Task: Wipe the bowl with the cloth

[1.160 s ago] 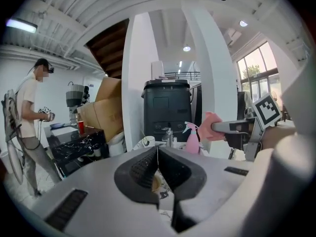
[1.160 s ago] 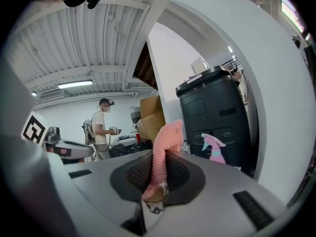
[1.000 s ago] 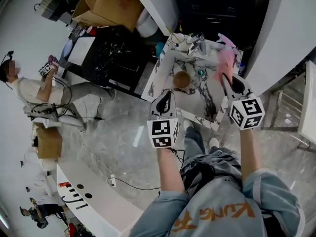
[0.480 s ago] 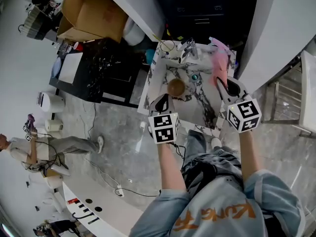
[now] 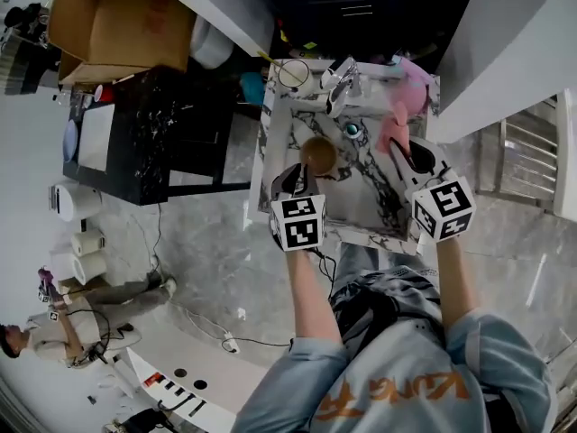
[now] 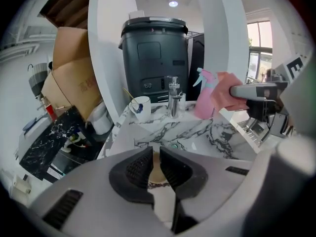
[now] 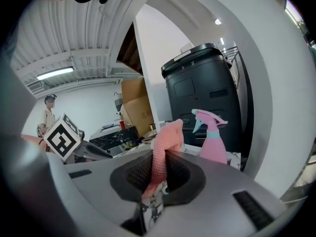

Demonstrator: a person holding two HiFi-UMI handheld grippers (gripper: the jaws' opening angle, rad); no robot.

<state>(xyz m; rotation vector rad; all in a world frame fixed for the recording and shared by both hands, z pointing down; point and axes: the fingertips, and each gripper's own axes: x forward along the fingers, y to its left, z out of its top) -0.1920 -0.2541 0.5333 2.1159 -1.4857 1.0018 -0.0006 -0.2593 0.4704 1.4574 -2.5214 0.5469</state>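
A brown wooden bowl (image 5: 318,154) sits on the marble table (image 5: 361,201). My left gripper (image 5: 293,177) hovers just in front of it with its jaws shut. In the left gripper view the bowl (image 6: 157,174) shows only as a tan strip through the slit between the pads, and I cannot tell if they touch. My right gripper (image 5: 407,152) is shut on a pink cloth (image 5: 395,132), which stands up from between its jaws (image 7: 165,142). It is held to the right of the bowl, above the table.
At the table's far edge stand a pink spray bottle (image 5: 415,75), a chrome pump dispenser (image 5: 341,79) and a white mug (image 5: 293,75). A small drain (image 5: 352,130) lies beside the bowl. A black bin (image 6: 155,58) and cardboard boxes (image 5: 117,21) are beyond; a person (image 5: 54,336) is on the floor.
The head view has swung, so the table sits higher and more square in frame. Both grippers keep almost the same places relative to the bowl; the cloth stays gripped.
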